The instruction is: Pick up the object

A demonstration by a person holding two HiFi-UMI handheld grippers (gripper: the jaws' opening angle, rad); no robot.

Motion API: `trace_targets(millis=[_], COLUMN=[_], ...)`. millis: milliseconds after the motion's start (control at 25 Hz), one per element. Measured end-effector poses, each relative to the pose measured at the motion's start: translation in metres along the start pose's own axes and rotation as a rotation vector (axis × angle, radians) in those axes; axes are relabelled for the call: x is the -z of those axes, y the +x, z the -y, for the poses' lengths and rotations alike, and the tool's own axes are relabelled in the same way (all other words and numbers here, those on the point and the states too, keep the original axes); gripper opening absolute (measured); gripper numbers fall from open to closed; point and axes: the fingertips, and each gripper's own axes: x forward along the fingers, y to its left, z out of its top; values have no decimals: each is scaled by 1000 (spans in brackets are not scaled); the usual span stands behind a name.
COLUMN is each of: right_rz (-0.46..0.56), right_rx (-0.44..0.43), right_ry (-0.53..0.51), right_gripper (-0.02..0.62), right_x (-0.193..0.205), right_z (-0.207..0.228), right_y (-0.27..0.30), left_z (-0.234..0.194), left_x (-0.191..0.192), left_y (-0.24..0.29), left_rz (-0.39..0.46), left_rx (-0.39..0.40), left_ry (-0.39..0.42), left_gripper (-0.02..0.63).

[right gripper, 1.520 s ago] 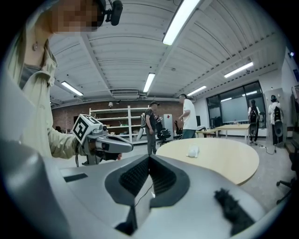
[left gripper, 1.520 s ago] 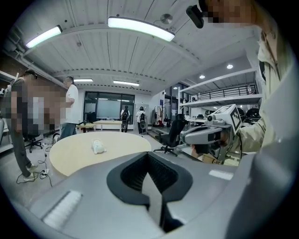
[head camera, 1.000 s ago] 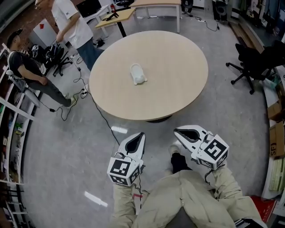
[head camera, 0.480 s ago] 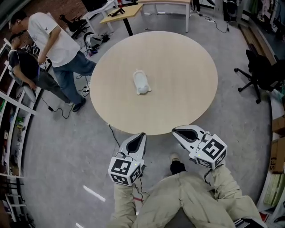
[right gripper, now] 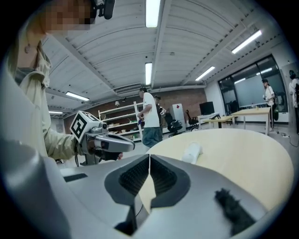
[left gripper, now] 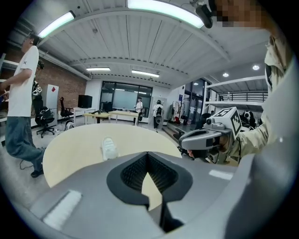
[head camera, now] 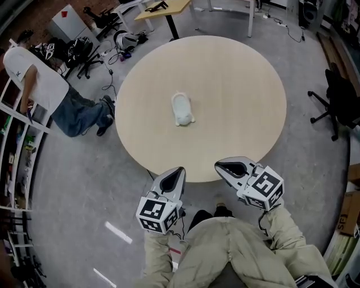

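Observation:
A small white object lies alone near the middle of the round beige table; it also shows in the left gripper view and the right gripper view. Both grippers hang at the table's near edge, well short of the object. My left gripper is shut, its jaws meeting tip to tip with nothing between them. My right gripper is shut and empty too, and it sits to the right of the left one. Each gripper appears in the other's view: the right gripper and the left gripper.
A person in a white shirt bends over at the far left beside white shelving. Black office chairs stand at the right, a wooden desk beyond the table. Cables trail over the grey floor.
The view has moved closer to the table, so its near edge now reaches the grippers. The person in the white shirt has moved left and bent down. Both grippers stay shut.

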Motion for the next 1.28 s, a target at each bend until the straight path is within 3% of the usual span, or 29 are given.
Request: trace_targets(millis=[160, 400, 680, 1280], right_rz=[-44, -98, -168, -370], right_rx=[-44, -55, -62, 1], right_ry=[7, -5, -26, -177], right_gripper=[9, 99, 149, 190], right_x=[9, 12, 16, 37], right_z=[9, 31, 60, 133], right_y=[21, 52, 99, 201], left_z=[-14, -42, -74, -139], left_x=[5, 4, 7, 13], left_y=[12, 31, 45, 63], left_rz=[-15, -39, -63, -81], left_rx=[-10, -30, -35, -56], left_ry=[-41, -56, -78, -124], left_gripper=[2, 2, 2, 2])
